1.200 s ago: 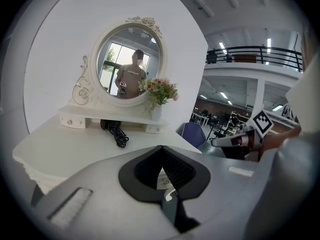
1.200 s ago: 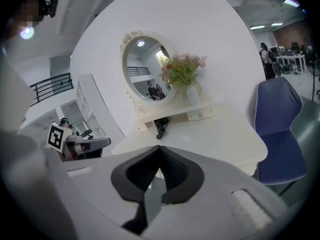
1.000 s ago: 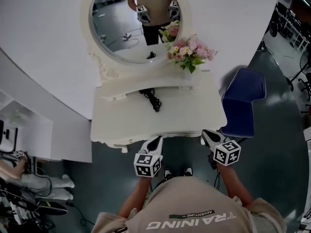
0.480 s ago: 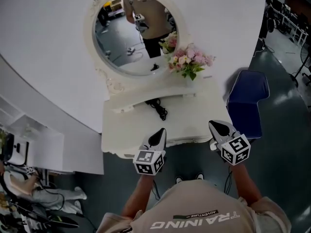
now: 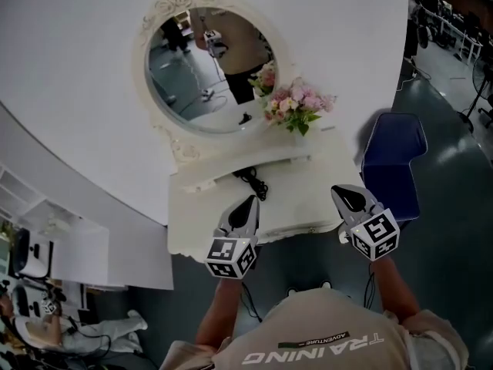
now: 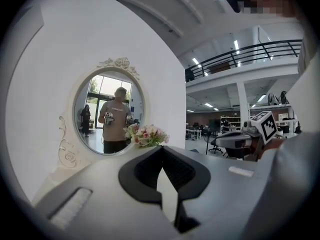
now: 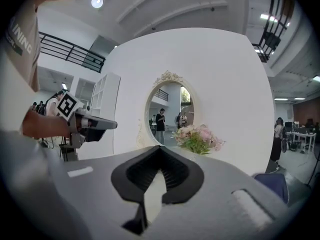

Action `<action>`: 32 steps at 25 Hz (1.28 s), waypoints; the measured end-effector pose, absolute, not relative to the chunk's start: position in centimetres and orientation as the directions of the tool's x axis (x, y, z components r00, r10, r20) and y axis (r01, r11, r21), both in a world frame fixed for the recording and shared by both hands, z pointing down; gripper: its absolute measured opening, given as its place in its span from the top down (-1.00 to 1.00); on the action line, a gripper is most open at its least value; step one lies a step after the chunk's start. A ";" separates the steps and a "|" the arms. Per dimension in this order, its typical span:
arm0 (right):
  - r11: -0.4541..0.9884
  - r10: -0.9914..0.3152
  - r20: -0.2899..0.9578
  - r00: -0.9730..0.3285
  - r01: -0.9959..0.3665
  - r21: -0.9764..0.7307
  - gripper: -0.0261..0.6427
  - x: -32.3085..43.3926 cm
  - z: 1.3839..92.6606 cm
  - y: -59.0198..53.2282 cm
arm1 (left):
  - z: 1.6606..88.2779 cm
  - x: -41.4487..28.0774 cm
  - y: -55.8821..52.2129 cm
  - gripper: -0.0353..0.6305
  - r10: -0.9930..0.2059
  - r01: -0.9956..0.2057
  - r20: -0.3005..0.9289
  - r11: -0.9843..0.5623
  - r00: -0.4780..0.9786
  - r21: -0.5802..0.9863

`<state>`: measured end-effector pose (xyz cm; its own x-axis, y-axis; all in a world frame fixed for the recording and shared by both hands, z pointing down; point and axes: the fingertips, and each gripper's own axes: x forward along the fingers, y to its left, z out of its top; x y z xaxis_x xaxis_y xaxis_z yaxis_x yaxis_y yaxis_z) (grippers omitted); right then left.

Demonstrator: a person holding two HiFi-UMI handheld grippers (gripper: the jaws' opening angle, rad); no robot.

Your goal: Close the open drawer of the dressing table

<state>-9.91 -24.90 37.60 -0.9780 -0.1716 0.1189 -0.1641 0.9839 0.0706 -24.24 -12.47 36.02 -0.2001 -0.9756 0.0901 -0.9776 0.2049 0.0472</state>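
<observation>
Left tongs [image 5: 249,203] and right tongs [image 5: 346,193], both closed and empty, hang over the surface's [image 5: 296,187] front edge.

Cream dressing table [image 5: 300,191] (oval mirror at back) stands right ahead of your left gripper [image 5: 248,203] & right gripper [image 5: 344,193], front edge under their tips; drawer not discernible.

Beige T-shirt [image 5: 323,338] printed TRAINING, grey left gripper [image 5: 249,203], right gripper [image 5: 344,194], black-and-white marker cubes [image 5: 231,257]

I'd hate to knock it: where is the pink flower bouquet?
In the head view, the pink flower bouquet stands at the back right of the cream dressing table, just right of the round white-framed mirror.
</observation>
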 end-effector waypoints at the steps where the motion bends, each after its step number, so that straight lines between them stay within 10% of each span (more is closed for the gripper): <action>1: 0.984 -0.169 0.122 -0.978 -0.161 0.077 0.92 -10.0 37.8 -24.6 | 35.8 -24.5 -12.4 0.84 -0.975 -0.977 0.084 0.211 -0.208 0.038; 32: 0.981 -0.188 0.075 -0.979 -0.183 0.071 0.92 -9.3 37.9 -23.0 | 37.1 -23.6 -11.3 0.84 -0.967 -0.969 0.082 0.244 -0.242 0.022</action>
<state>-9.35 -23.00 37.88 -0.9792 -0.1881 0.0754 -0.1829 0.9805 0.0714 -23.60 -11.31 37.11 -0.2420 -0.9668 0.0816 -0.9694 0.2445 0.0221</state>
